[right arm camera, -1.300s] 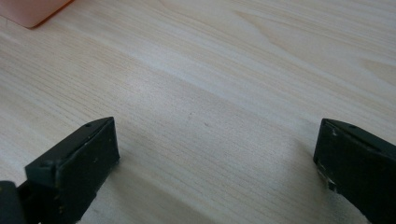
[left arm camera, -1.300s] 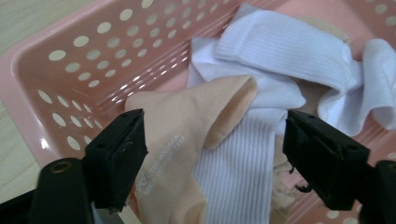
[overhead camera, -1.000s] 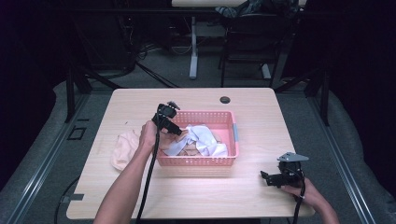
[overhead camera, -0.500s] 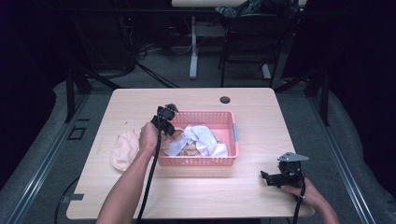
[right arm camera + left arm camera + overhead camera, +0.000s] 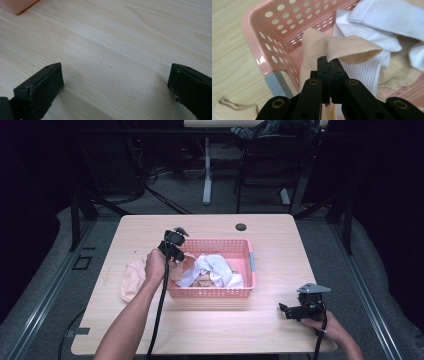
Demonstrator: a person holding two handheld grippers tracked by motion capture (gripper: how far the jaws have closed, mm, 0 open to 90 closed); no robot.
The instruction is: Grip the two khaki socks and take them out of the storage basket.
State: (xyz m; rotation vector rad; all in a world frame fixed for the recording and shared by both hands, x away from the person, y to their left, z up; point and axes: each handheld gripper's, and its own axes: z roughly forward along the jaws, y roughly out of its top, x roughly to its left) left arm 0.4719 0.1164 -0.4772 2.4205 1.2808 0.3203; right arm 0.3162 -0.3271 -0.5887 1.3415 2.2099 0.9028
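Observation:
A pink perforated basket [image 5: 220, 241] sits mid-table with white socks [image 5: 215, 267] and beige socks in it. My left gripper [image 5: 181, 261] points down into the basket's left end. Its jaws have just been closing and now pinch a fold of a beige sock [image 5: 342, 47], which drapes over the fingertips of the left gripper [image 5: 329, 65]. White ribbed socks [image 5: 382, 17] lie just behind that fold. My right gripper [image 5: 287, 310] rests low at the table's front right. In its own view the right gripper [image 5: 115, 82] stands open over bare wood.
Another beige sock [image 5: 132, 277] lies on the table left of the basket, also seen as a sock edge [image 5: 227, 110] beyond the basket wall [image 5: 262, 32]. A small black disc [image 5: 241, 226] sits near the far edge. The basket corner [image 5: 17, 5] shows far ahead of the right gripper.
The left gripper has closed on the beige sock and risen slightly at the basket's left end. The right gripper has stayed put.

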